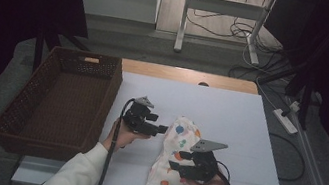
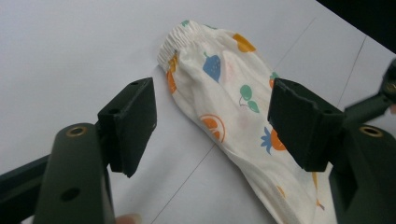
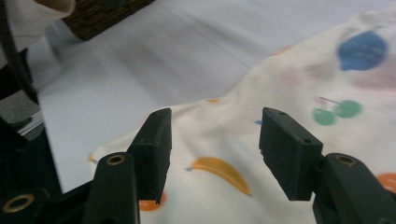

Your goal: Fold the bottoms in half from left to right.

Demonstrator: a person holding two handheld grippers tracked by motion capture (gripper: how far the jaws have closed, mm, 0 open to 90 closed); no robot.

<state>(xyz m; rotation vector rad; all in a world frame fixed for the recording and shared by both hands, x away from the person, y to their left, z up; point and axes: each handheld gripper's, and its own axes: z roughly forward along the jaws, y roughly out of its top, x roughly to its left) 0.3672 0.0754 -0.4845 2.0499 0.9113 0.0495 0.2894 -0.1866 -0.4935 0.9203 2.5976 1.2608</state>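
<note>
A small white garment printed with fruit lies flat on the white sheet covering the worktop, toward the near edge and right of centre. Its elasticated end points away from the person. The left gripper hovers just beside the garment's upper left edge, jaws wide apart and holding nothing. The right gripper hangs over the garment's middle, jaws likewise wide with cloth visible between them, not pinched. A brown wicker basket stands at the worktop's left side, well apart from the garment.
</note>
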